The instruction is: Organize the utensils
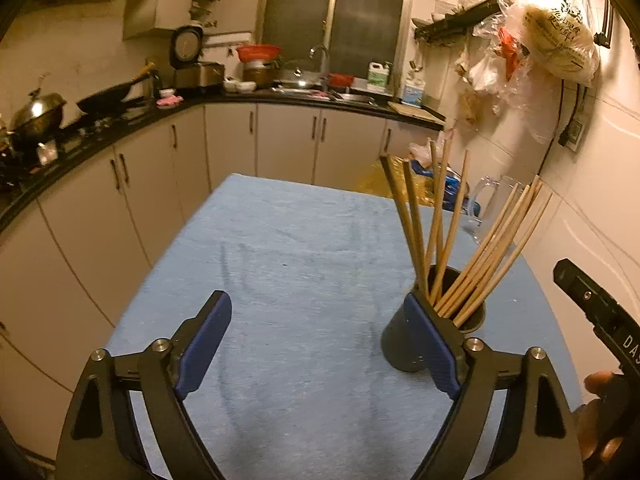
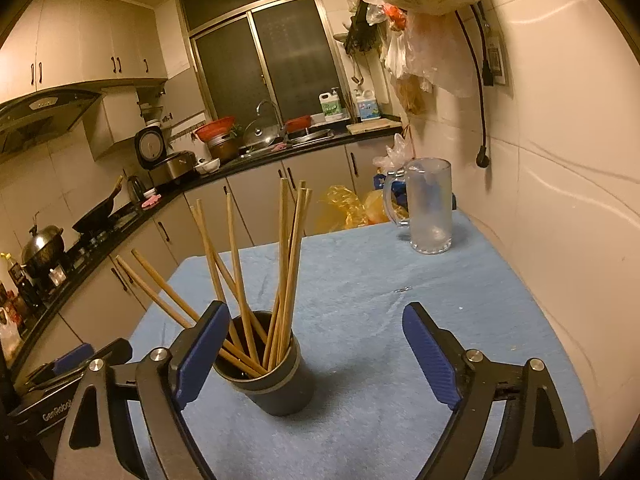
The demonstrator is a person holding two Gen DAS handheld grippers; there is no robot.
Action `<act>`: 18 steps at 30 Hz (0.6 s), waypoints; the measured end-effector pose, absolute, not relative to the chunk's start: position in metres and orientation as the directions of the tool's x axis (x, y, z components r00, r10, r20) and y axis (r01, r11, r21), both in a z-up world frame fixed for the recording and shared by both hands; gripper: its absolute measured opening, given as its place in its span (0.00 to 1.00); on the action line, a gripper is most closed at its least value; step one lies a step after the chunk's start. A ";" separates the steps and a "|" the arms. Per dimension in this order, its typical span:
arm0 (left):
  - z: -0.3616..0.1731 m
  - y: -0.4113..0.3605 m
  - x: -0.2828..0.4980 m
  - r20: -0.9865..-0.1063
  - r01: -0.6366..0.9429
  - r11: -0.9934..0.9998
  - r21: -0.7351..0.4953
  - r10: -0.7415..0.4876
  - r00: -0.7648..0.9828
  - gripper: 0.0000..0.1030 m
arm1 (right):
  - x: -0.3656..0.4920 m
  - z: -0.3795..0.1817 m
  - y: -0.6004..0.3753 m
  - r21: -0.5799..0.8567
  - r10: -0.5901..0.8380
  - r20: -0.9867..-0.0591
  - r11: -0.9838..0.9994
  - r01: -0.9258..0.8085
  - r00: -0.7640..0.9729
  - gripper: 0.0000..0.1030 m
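Note:
A dark grey cup stands upright on the blue cloth of the table and holds several wooden chopsticks that fan out of its mouth. In the left wrist view the same cup sits just behind my right-hand finger, with the chopsticks leaning to the right. My left gripper is open, only bare cloth between its blue pads. My right gripper is open too; the cup stands beyond its left finger and touches neither pad. The right gripper's body and a hand show at the right edge.
A frosted glass mug stands at the table's far right corner by the tiled wall. Plastic bags lie beyond the far edge. A kitchen counter with a wok, pots and a sink curves along the left and back.

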State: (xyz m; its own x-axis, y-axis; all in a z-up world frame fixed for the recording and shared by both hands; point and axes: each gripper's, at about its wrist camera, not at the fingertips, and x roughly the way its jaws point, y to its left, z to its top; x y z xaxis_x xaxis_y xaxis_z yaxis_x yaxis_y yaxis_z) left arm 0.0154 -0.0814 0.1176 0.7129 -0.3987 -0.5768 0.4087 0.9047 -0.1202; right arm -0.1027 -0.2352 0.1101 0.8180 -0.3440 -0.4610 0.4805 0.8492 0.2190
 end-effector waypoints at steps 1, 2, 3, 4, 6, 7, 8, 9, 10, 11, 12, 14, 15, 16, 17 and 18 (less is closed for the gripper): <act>0.119 -0.080 0.012 -0.571 0.403 0.909 -0.108 -0.389 0.723 0.88 | -0.105 0.111 -0.233 0.209 -0.353 -0.458 0.849 0.485 0.816 0.91; 0.120 -0.078 0.009 -0.567 0.398 0.912 -0.097 -0.379 0.731 0.88 | -0.107 0.112 -0.232 0.201 -0.358 -0.455 0.850 0.486 0.815 0.91; 0.122 -0.077 0.006 -0.562 0.392 0.916 -0.084 -0.368 0.741 0.89 | -0.108 0.113 -0.229 0.194 -0.364 -0.454 0.851 0.489 0.813 0.91; 0.123 -0.075 0.002 -0.556 0.386 0.920 -0.070 -0.357 0.750 0.89 | -0.110 0.114 -0.228 0.188 -0.369 -0.453 0.850 0.492 0.812 0.92; 0.127 -0.072 -0.005 -0.544 0.364 0.930 -0.044 -0.328 0.772 0.92 | -0.115 0.116 -0.226 0.181 -0.378 -0.448 0.849 0.496 0.810 0.92; 0.129 -0.069 -0.010 -0.536 0.356 0.934 -0.034 -0.318 0.782 0.93 | -0.117 0.117 -0.225 0.178 -0.382 -0.448 0.848 0.500 0.808 0.94; 0.130 -0.067 -0.013 -0.531 0.351 0.936 -0.028 -0.311 0.788 0.94 | -0.119 0.118 -0.223 0.172 -0.390 -0.447 0.846 0.505 0.805 0.97; 0.132 -0.065 -0.018 -0.521 0.341 0.940 -0.019 -0.300 0.799 0.95 | -0.122 0.119 -0.221 0.169 -0.395 -0.445 0.844 0.508 0.804 0.97; 0.134 -0.062 -0.022 -0.511 0.326 0.945 -0.009 -0.285 0.811 0.96 | -0.124 0.120 -0.220 0.165 -0.401 -0.443 0.842 0.513 0.802 0.98; 0.135 -0.060 -0.027 -0.500 0.311 0.950 0.004 -0.268 0.823 0.97 | -0.129 0.121 -0.218 0.160 -0.412 -0.439 0.839 0.520 0.799 0.98; 0.136 -0.058 -0.032 -0.496 0.303 0.953 0.016 -0.255 0.830 0.98 | -0.134 0.121 -0.215 0.152 -0.423 -0.436 0.835 0.528 0.794 0.99; 0.137 -0.055 -0.041 -0.499 0.292 0.955 0.050 -0.230 0.836 0.99 | -0.145 0.121 -0.210 0.137 -0.444 -0.436 0.827 0.545 0.783 1.00; 0.136 -0.054 -0.046 -0.498 0.293 0.954 0.064 -0.224 0.838 0.99 | -0.150 0.119 -0.208 0.137 -0.442 -0.443 0.827 0.546 0.780 1.00; 0.135 -0.052 -0.052 -0.494 0.298 0.951 0.079 -0.222 0.840 0.99 | -0.155 0.118 -0.206 0.138 -0.441 -0.447 0.826 0.547 0.778 1.00; 0.134 -0.049 -0.057 -0.493 0.297 0.951 0.087 -0.218 0.842 0.99 | -0.159 0.117 -0.204 0.137 -0.443 -0.449 0.824 0.549 0.776 1.00; 0.133 -0.047 -0.060 -0.496 0.292 0.952 0.092 -0.211 0.842 0.99 | -0.165 0.115 -0.201 0.132 -0.447 -0.447 0.824 0.552 0.775 1.00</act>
State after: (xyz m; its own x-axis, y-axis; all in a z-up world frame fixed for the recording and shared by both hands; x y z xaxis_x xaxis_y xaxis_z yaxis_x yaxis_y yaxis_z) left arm -0.0603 -0.0472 0.1329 0.8425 -0.2106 -0.4959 0.2923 0.9519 0.0922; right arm -0.1650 -0.2010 0.1150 0.7747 -0.4472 -0.4470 0.5516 0.8236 0.1321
